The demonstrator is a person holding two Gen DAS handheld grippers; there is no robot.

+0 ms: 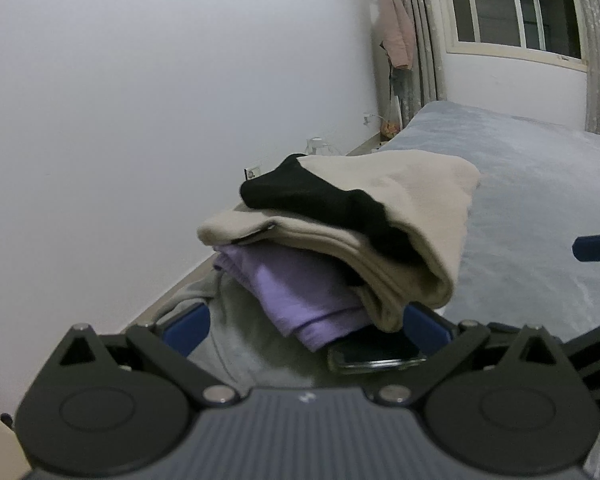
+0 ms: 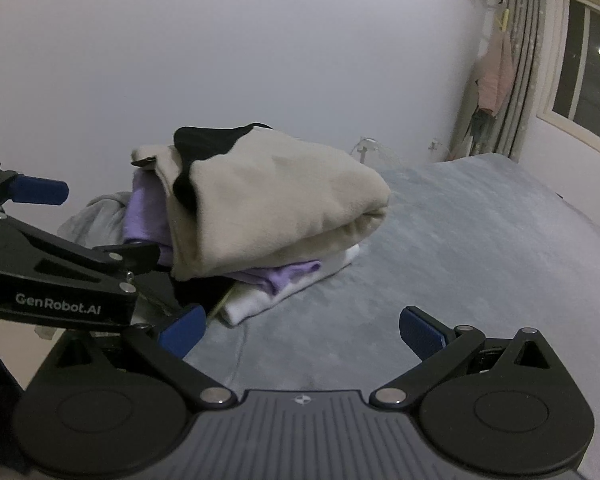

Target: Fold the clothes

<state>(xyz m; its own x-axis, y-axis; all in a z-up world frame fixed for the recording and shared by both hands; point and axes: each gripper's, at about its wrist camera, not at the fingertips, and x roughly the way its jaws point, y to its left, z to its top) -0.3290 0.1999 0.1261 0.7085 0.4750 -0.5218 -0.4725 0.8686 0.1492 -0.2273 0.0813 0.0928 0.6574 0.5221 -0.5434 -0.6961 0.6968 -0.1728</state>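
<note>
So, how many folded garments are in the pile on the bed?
3 visible: a beige-and-black folded garment on top, a folded purple garment under it, a folded white garment at the bottom. Others may be hidden inside.

Bare bed [image 2: 480, 248] beside clothes stack [image 2: 276, 200]

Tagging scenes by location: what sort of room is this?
Most likely a bedroom. A wide bed with a grey cover fills the view, carrying a stack of folded clothes; a curtained window sits behind it, and a pink garment hangs by the curtain.
</note>
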